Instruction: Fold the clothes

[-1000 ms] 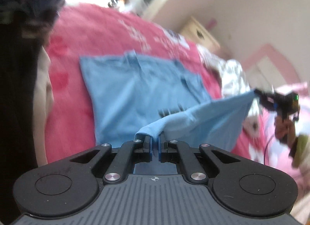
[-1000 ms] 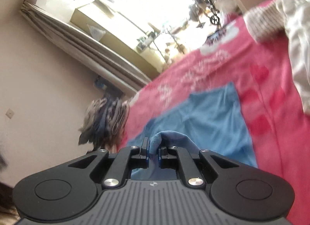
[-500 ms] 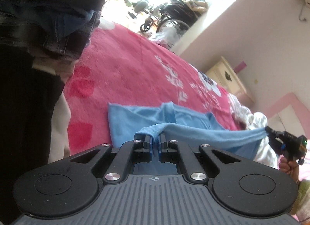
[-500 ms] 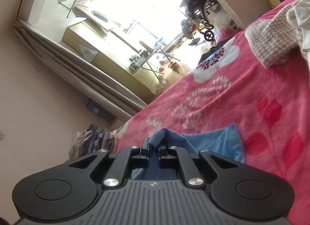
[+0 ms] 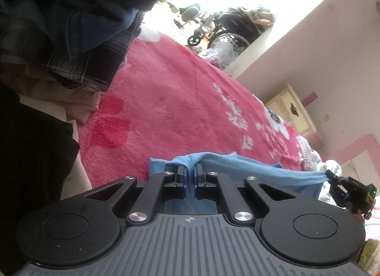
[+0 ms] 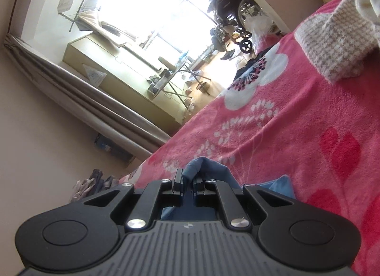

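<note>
A light blue garment (image 5: pixel 251 167) lies low over the red flowered blanket (image 5: pixel 171 100). My left gripper (image 5: pixel 189 172) is shut on one bunched corner of it. From there the cloth's edge runs taut to the right, where my right gripper (image 5: pixel 331 177) pinches the other corner. In the right wrist view the right gripper (image 6: pixel 187 176) is shut on a blue fold (image 6: pixel 201 167), and a small blue patch (image 6: pixel 281 186) shows to its right on the blanket (image 6: pixel 296 133). Most of the garment is hidden beneath the gripper bodies.
A stack of folded dark and plaid clothes (image 5: pixel 71 38) rises close on the left of the left wrist view. A checked cloth (image 6: pixel 337 43) and white laundry (image 5: pixel 331 166) lie at the bed's far side. A cream nightstand (image 5: pixel 294 112) and a wheelchair (image 5: pixel 223 31) stand beyond the bed.
Both grippers have carried the blue garment's held edge forward and down over the rest of it. Far less blue cloth shows ahead of either gripper now. The clothes stack looms closer on the left.
</note>
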`<act>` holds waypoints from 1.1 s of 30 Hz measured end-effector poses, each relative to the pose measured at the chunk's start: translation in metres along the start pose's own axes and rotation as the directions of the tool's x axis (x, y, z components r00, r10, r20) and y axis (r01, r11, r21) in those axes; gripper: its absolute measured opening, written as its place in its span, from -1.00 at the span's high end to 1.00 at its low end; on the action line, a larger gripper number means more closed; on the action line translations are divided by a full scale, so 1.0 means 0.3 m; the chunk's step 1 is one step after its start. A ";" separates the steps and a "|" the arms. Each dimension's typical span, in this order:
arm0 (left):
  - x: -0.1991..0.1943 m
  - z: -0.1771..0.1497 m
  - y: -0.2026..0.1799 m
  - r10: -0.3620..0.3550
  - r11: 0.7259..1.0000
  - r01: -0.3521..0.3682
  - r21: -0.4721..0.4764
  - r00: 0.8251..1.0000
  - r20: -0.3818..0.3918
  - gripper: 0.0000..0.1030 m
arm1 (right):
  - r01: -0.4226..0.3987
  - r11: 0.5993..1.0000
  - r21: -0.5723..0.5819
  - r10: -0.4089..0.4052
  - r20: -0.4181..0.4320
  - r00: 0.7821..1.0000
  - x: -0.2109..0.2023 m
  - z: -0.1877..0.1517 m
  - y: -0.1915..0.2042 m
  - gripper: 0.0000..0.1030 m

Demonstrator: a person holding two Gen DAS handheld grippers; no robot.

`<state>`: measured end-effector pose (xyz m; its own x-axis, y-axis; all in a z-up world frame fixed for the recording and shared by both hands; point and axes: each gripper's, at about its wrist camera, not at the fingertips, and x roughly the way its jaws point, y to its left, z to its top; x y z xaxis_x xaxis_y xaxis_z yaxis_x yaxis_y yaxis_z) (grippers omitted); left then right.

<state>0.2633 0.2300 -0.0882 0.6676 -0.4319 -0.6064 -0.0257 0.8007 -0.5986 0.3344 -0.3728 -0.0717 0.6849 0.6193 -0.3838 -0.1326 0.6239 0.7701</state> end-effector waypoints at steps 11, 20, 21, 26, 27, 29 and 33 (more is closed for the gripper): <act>0.122 0.005 0.081 -0.004 0.997 -0.001 -0.078 0.998 -0.065 0.92 | 0.074 0.988 0.136 -0.071 -0.027 0.997 0.164 -0.015 -0.166 0.86; 0.142 0.018 0.152 -0.106 0.957 0.096 -0.274 0.994 -0.023 0.72 | -0.021 0.861 0.508 0.008 0.028 1.000 0.198 -0.043 -0.356 -0.06; 0.142 0.017 0.160 -0.114 0.949 0.106 -0.296 0.993 -0.010 0.62 | -0.051 0.840 0.541 0.027 0.053 0.998 0.193 -0.046 -0.375 -0.06; 0.142 0.011 0.185 -0.127 0.922 0.131 -0.365 0.991 0.035 0.54 | -0.060 0.817 0.574 -0.006 0.112 0.994 0.165 -0.048 -0.399 -0.10; 0.144 0.009 0.183 -0.120 0.923 0.125 -0.363 0.992 0.037 0.53 | -0.055 0.823 0.566 -0.018 0.121 0.992 0.158 -0.046 -0.396 -0.10; 0.145 0.009 0.181 -0.106 0.927 0.115 -0.357 0.993 0.044 0.53 | -0.045 0.842 0.537 -0.044 0.151 0.988 0.138 -0.042 -0.382 -0.14; 0.141 0.012 0.159 -0.069 0.944 0.079 -0.321 0.997 0.045 0.52 | -0.024 0.900 0.434 -0.072 0.202 0.977 0.093 -0.030 -0.316 -0.14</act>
<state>0.2929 0.2515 -0.1405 0.7004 -0.4670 -0.5398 -0.2100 0.5881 -0.7811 0.3597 -0.4104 -0.1600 0.8236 0.4633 -0.3272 0.1756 0.3403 0.9238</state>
